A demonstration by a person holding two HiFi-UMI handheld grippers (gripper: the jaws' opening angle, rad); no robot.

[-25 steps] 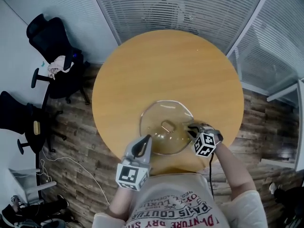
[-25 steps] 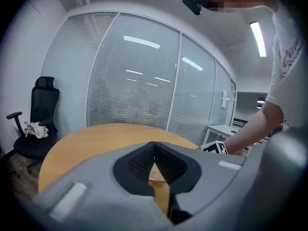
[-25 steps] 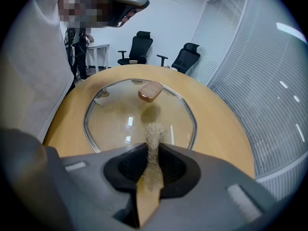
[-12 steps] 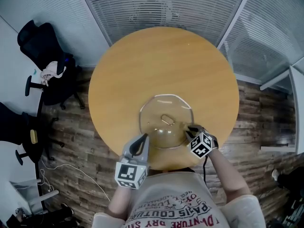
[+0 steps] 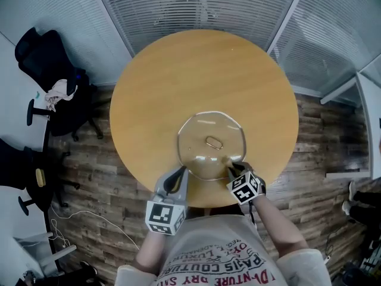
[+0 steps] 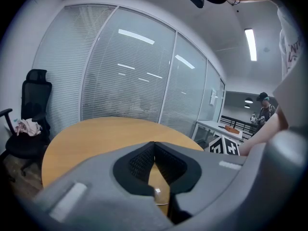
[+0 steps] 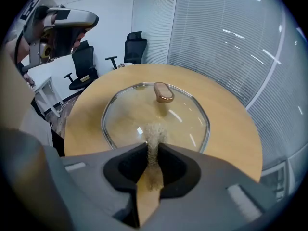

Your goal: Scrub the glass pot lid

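Lid: we see the glass pot lid [image 5: 210, 145] lying flat, knob up, on the near half of the round wooden table [image 5: 155, 82], slightly right of its centre.
Knob: an oval, copper-coloured knob [image 7: 163, 92] sits at the middle of the lid.
Right gripper: we hold the right gripper [image 5: 233, 170] at the lid's near right rim, its jaws clamped on a tan, fibrous scrubbing pad [image 7: 154, 141].
Pad: its frayed tip sticks out past the jaws over the near part of the glass; we cannot tell whether it touches the glass.
Left gripper: the left gripper [image 5: 177, 177] sits at the near edge of the table, just left of the lid's near rim, with its jaws pressed together and nothing between them.
Surroundings: black office chairs [image 5: 47, 58] stand on the wood floor at far left, and slatted glass walls [image 5: 196, 5] run behind the table.
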